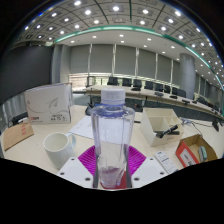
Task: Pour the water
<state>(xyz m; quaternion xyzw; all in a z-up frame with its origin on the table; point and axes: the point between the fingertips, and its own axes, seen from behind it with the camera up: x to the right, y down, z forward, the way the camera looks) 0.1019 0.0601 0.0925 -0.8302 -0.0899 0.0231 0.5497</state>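
1. A clear plastic bottle [111, 135] with a pale cap was shown upright at the centre of the gripper view, between the two fingers of the claw [111, 168].
2. The pink pads [90, 160] were seen on either side of the bottle's lower body; whether both pressed on it could not be told, so the state of the claw was left undetermined.
3. A white mug [59, 148] was seen on the surface [32, 150] just to the left of the bottle, and was judged to be the likely vessel for the water.
4. An open cardboard box [162, 126] was seen to the right, beyond the fingers, and a white stand-up card [48, 103] behind the mug.
5. The bottle was judged light, thin-walled and smooth: it would yield if squeezed hard and could slip if held loosely. A firm hold at mid-body, where the wall is straight, was considered best for tilting.
6. The cap appeared to be on, so pouring was judged not yet possible.
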